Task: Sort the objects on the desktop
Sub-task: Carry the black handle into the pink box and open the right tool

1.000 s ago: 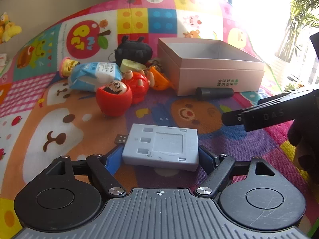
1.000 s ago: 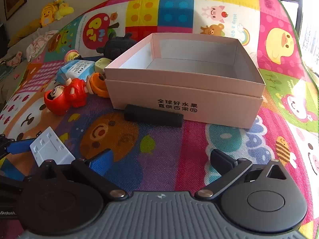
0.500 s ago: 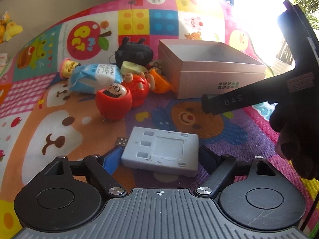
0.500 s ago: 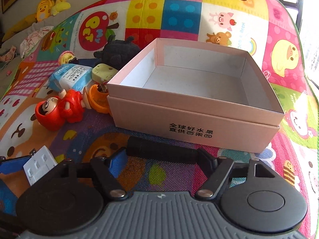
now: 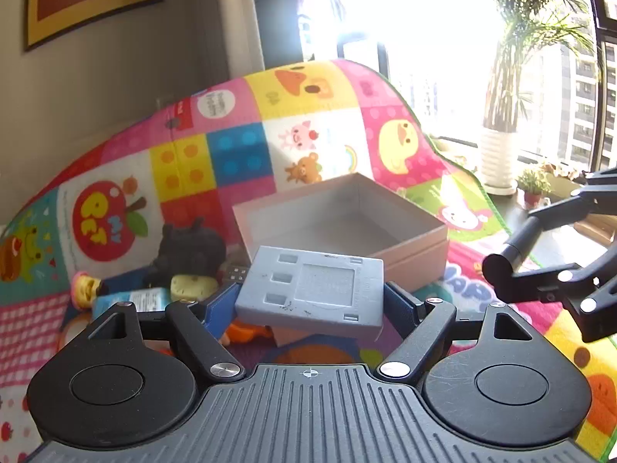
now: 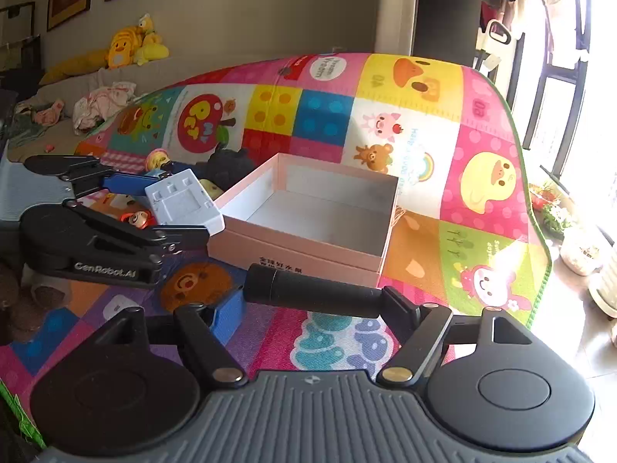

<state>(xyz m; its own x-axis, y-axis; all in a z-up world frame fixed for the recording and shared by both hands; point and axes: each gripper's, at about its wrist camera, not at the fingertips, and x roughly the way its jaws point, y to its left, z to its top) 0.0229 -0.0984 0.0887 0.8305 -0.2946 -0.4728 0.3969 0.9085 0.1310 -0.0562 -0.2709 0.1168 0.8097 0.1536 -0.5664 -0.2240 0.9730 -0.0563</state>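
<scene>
My left gripper (image 5: 310,298) is shut on a flat grey device (image 5: 312,289) and holds it in the air just before the near corner of the open pink box (image 5: 416,258). In the right wrist view the same device (image 6: 181,200) hangs at the box's left edge, between the left gripper's (image 6: 169,212) fingers. My right gripper (image 6: 314,303) is shut on a black cylinder (image 6: 316,289), held crosswise and lifted off the mat in front of the box (image 6: 308,249). Seen from the left wrist, the cylinder (image 5: 513,247) sticks out at the right. The box is empty.
Toys lie left of the box on the colourful mat: a black plush (image 5: 185,250), a pale yellow toy (image 5: 193,285), a blue tissue pack (image 5: 131,301), a small doll (image 5: 85,285). The mat's right edge (image 6: 540,231) drops to a floor with potted plants (image 5: 497,162).
Both grippers rose off the mat. The left lifted the grey device toward the box. The right closed on the black cylinder that lay before the box and raised it.
</scene>
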